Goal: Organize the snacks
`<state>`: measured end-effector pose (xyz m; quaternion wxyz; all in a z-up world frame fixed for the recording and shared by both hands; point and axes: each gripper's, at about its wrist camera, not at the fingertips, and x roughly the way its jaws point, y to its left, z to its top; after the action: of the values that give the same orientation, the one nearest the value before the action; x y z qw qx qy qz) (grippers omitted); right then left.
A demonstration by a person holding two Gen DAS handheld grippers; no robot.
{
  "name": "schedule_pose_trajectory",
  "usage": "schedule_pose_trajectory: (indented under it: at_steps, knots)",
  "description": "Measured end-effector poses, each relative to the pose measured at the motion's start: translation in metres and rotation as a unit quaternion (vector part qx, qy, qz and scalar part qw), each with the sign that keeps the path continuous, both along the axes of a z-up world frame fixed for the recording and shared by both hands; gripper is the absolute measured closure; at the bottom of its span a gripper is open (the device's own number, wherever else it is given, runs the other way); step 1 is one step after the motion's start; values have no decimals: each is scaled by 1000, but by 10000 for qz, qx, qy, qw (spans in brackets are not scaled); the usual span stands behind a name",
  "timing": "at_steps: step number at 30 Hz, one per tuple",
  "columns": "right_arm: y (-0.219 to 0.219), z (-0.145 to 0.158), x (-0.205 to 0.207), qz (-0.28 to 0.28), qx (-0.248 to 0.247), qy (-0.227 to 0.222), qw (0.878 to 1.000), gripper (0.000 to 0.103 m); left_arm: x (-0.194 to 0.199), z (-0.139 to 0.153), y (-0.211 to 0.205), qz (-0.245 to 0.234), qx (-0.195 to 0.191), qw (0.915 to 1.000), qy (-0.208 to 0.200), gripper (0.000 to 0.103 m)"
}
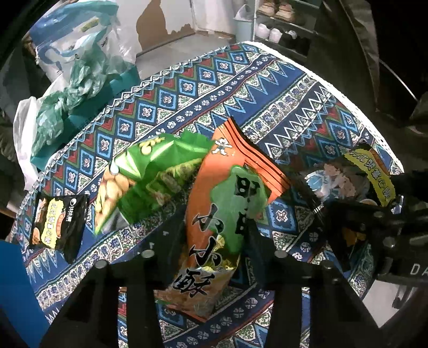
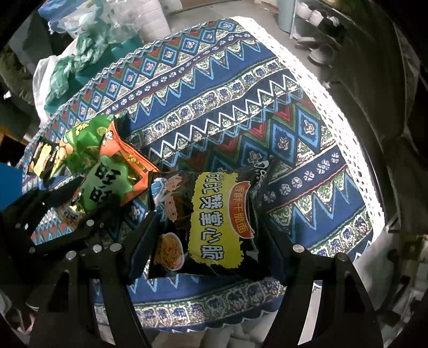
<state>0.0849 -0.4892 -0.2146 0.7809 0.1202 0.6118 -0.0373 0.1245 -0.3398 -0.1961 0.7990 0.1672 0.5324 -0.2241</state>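
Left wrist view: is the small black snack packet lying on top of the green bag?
No. The small black snack packet lies by itself on the tablecloth, apart from the green bag beside it.

Patterned tablecloth (image 1: 267, 88) over the table: blue, red and green diamond and zigzag bands, white lace edging (image 2: 345, 112). Heap of plastic bags (image 1: 77, 67) off the far-left edge, white and translucent green, crumpled. Teal box-like item (image 1: 88, 107) under the bags, partly hidden. Shoe rack (image 1: 283, 24) in the background, pale and dark shoes on its shelves. Grey bin (image 1: 244, 26) just left of the rack. Grey floor beyond the table. Blue panel (image 1: 16, 289) at the lower-left frame edge, nature unclear.
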Motion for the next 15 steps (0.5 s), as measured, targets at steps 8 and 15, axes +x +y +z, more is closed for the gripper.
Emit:
schedule_pose_trajectory:
  at_steps: [8,15]
  knots:
    - [2,5,0,35,22,-73,10000,30,-5,13,19,374,-400,9983,222,68]
    - [9,17,-1,118,95,-233,9996,30,-19,40,42,734,-729,9946,108,69]
